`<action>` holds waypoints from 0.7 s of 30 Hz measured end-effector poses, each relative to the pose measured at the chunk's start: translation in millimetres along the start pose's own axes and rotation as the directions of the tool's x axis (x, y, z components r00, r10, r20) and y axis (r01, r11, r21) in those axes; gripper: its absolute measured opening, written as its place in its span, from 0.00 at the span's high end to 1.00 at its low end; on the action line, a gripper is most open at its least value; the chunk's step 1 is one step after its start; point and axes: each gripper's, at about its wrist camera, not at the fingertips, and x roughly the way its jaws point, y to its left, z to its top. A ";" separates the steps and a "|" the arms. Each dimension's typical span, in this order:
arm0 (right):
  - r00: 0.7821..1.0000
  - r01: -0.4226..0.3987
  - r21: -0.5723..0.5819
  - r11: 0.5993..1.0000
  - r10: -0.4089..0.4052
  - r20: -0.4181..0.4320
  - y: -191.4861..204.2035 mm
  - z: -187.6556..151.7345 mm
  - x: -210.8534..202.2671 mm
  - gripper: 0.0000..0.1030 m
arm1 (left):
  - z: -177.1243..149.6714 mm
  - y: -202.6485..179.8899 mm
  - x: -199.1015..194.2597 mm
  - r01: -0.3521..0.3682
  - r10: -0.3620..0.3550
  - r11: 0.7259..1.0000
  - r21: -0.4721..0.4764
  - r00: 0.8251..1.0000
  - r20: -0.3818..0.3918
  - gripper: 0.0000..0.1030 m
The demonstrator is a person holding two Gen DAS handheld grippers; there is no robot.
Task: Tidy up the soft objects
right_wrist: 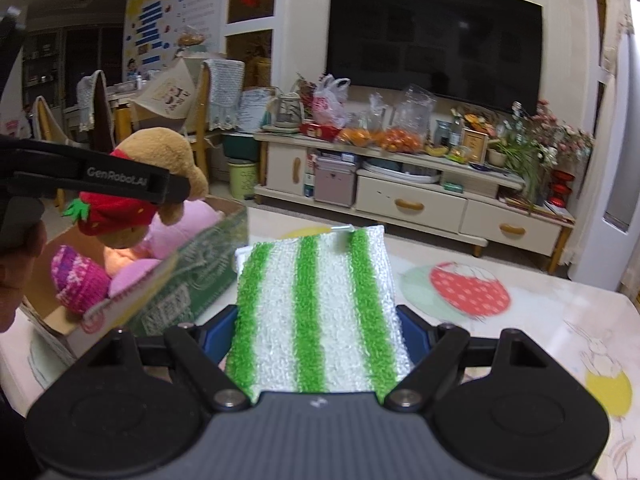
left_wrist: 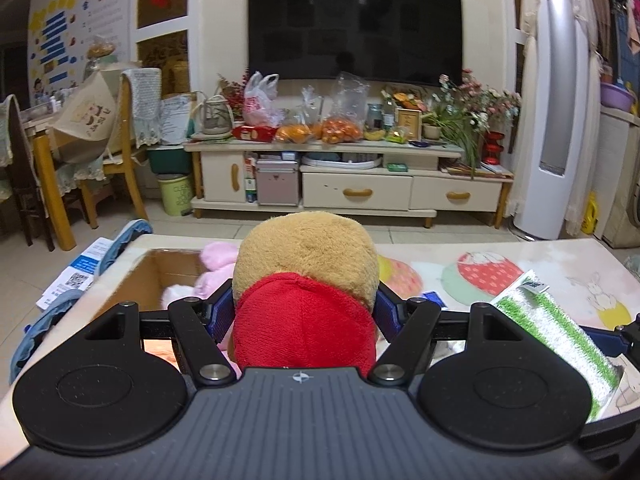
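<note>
My left gripper (left_wrist: 306,308) is shut on a brown plush bear (left_wrist: 308,264) in red strawberry dress, its blue pads (left_wrist: 224,312) pressing both sides. The bear hangs over an open cardboard box (left_wrist: 160,276) that holds a pink plush toy (left_wrist: 214,264). In the right wrist view, my right gripper (right_wrist: 316,320) is shut on a green-and-white striped scrub pad (right_wrist: 316,292), lifted above the table (right_wrist: 540,320) just right of the box (right_wrist: 192,280). That view also shows the bear (right_wrist: 160,156), a left gripper finger (right_wrist: 120,182), a magenta knitted hat (right_wrist: 76,276) and pink plush (right_wrist: 192,224) in the box.
The table (left_wrist: 540,256) has a cartoon-print cover. Papers and blue cloth (left_wrist: 80,276) hang off its left edge. A hand (right_wrist: 16,280) shows at the left border. Beyond the table are tiled floor, a TV stand (left_wrist: 352,184) and dining chairs (left_wrist: 120,152).
</note>
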 end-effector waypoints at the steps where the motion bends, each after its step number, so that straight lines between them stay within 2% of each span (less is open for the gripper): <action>1: 1.000 -0.009 -0.008 1.000 0.009 0.002 4.4 2.5 1.9 0.21 | 0.7 2.4 0.1 -0.007 0.007 1.000 -0.007 1.000 0.000 0.16; 17: 0.989 -0.147 -0.117 0.982 0.149 0.009 73.4 31.0 34.2 0.21 | 14.2 48.4 11.8 -0.109 0.107 0.989 -0.099 0.994 -0.024 0.16; 21: 0.983 -0.182 -0.154 0.971 0.184 -0.002 93.9 35.3 44.5 0.21 | 16.2 59.3 14.4 -0.156 0.154 0.982 -0.106 0.988 -0.027 0.16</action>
